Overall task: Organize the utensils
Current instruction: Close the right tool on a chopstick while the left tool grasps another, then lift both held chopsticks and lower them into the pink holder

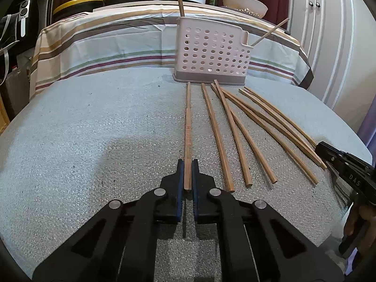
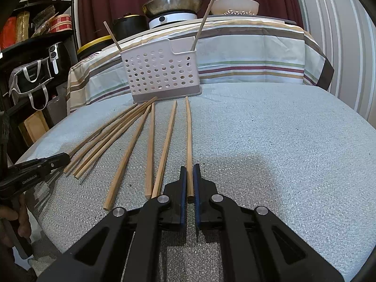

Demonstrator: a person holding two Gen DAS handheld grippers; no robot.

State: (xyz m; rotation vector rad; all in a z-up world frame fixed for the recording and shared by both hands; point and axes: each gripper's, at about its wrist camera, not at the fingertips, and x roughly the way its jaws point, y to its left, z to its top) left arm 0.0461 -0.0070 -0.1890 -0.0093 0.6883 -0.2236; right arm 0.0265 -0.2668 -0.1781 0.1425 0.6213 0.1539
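Both grippers sit low over a grey-blue speckled mat, each lined up on a wooden chopstick.

Left gripper: the blue pads are nearly closed on either side of the near end of the leftmost chopstick. A thin gap shows beside the stick, so can't tell if it's actually clamped or just bracketed. That stick runs straight away toward the holder, apart from the rest.

Right gripper: same posture, pads close on both sides of the near end of the rightmost chopstick. Grip vs. near-grip can't be told here either. Stick lies flat on the mat w/ its far tip near the holder's base.

Between the two, the other loose chopsticks fan out on the mat, far tips bunched near the holder, a couple crossing at the far end.

The perforated pale utensil holder stands upright at the far edge of the mat, just beyond the tips. Two chopsticks already stand in it, one leaning out at each end.

Behind it: a striped cloth draped over a raised surface, w/ a metal pan and a cream bowl on top. Shelving w/ an air fryer is off to the left side.
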